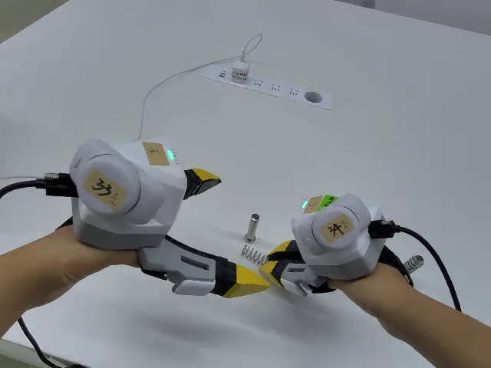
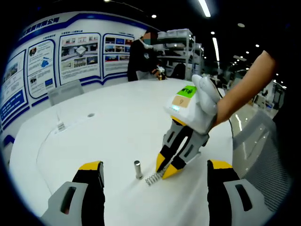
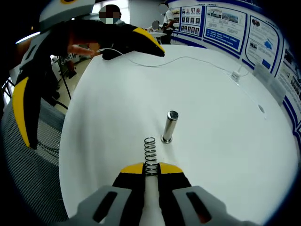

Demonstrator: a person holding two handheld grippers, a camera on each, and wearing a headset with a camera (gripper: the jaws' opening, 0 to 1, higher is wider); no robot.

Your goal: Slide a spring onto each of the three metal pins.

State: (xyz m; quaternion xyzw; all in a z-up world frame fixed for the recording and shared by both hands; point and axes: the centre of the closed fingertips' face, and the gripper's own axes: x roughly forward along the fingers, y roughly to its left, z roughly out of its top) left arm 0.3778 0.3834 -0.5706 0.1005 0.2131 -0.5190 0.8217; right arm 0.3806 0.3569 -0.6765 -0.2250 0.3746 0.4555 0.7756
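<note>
The right tongs [image 3: 150, 170] pinch the spring [image 3: 150, 151] at its near end. Its axis points to 12 o'clock, and the upright pin [image 3: 169, 126] stands at 1 — the left tongs [image 2: 155, 165] are spread.

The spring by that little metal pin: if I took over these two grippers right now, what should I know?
Left gripper: open, holding nothing, left of the pin.
Right gripper: shut on one end of the spring, whose free end points toward the pin.
Pin: upright on the white table, bare, apart from the spring.
Done: no spring on this pin yet. A coiled piece lies by the right wrist; whether it sits on a pin is unclear.
Left: probably raise the spring over the pin's top and slide it down.
</note>
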